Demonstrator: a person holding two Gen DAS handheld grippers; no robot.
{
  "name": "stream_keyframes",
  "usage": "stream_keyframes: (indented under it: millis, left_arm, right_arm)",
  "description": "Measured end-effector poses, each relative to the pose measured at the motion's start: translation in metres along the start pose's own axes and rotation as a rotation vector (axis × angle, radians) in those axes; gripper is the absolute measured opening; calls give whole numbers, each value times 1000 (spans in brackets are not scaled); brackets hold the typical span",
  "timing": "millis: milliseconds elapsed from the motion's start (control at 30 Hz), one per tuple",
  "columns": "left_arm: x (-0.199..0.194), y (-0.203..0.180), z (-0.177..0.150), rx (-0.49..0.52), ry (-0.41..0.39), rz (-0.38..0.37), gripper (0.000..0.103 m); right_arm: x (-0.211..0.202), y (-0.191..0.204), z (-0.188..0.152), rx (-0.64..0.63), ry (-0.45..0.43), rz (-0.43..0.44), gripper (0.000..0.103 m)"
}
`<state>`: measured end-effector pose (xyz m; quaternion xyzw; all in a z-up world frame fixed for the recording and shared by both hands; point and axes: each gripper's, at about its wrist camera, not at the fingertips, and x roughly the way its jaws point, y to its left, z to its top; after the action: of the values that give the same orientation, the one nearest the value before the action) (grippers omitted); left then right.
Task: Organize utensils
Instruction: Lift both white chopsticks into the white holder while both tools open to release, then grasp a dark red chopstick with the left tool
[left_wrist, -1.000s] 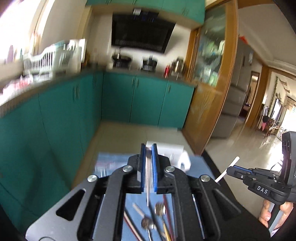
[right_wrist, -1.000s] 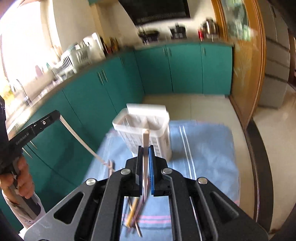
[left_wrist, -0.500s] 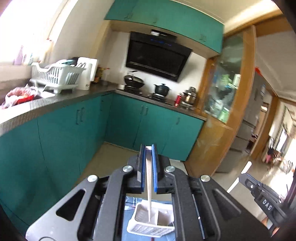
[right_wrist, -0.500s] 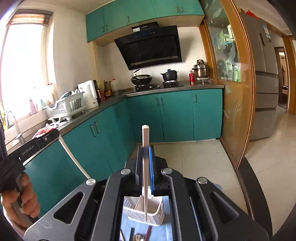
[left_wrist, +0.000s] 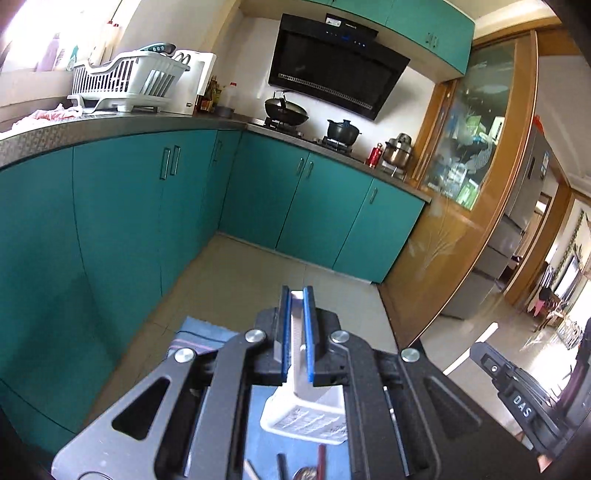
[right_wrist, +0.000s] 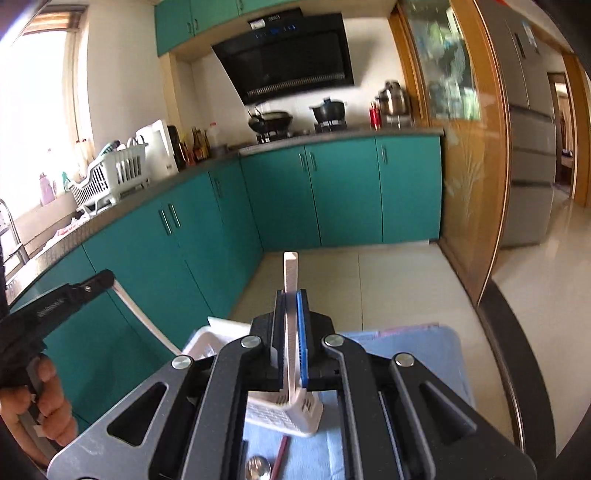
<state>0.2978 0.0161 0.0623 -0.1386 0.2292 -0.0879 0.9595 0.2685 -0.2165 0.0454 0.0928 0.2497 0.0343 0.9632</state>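
Left gripper (left_wrist: 297, 332) and right gripper (right_wrist: 291, 332) each clamp a white stick; only the right view shows the holding hand (right_wrist: 33, 410).

Teal lower cabinets (left_wrist: 122, 206) under a grey countertop (left_wrist: 110, 123) wrap the corner beneath a slanted black range hood (left_wrist: 334, 66), pale floor tiles (right_wrist: 399, 280) gleam, and a bright window (right_wrist: 40, 122) floods daylight opposite a wood-framed glass door (left_wrist: 476, 147).

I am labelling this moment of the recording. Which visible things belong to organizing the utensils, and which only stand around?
Belong to the job:
- white stick in the left gripper
- white stick in the right gripper
- white utensil basket
- spoon on the blue cloth

Only standing around:
- dish rack
- wok
- black pot
- kettle
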Motion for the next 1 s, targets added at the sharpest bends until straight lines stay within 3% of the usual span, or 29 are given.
stream_keyframes:
  millis: [67, 100, 133, 267, 333, 433, 533, 633, 733, 1000]
  left_arm:
    - [-10, 4, -6, 9, -13, 1, 10]
    - [-16, 7, -8, 12, -22, 2, 13]
    - [-27, 12, -11, 10, -32, -4, 21]
    - [-70, 54, -31, -38, -38, -3, 28]
    - [-77, 81, -54, -57, 23, 56, 30]
    - [-58, 116, -106, -85, 224, 182, 30]
    - [-31, 139, -164, -125, 412, 258, 30]
    - [-18, 132, -204, -54, 539, 246, 30]
    - [-20, 121, -220, 11, 559, 222, 32]
    - [-21, 97, -224, 40, 572, 179, 33]
  right_arm:
    - [-5, -6, -8, 9, 16, -12, 24]
    - [-9, -9, -11, 15, 11, -17, 52]
    - [-16, -10, -14, 23, -3, -19, 66]
    - [-71, -24, -43, 46, -56, -30, 66]
    - [-87, -31, -69, 60, -47, -43, 66]
    - [-73, -38, -124, 41, 101, -83, 66]
    - [-35, -37, -185, 3, 311, -103, 66]
    - [-16, -33, -219, 35, 419, -54, 66]
    - [-1, -21, -225, 23, 467, -24, 66]
    - [20, 5, -221, -23, 490, -4, 66]
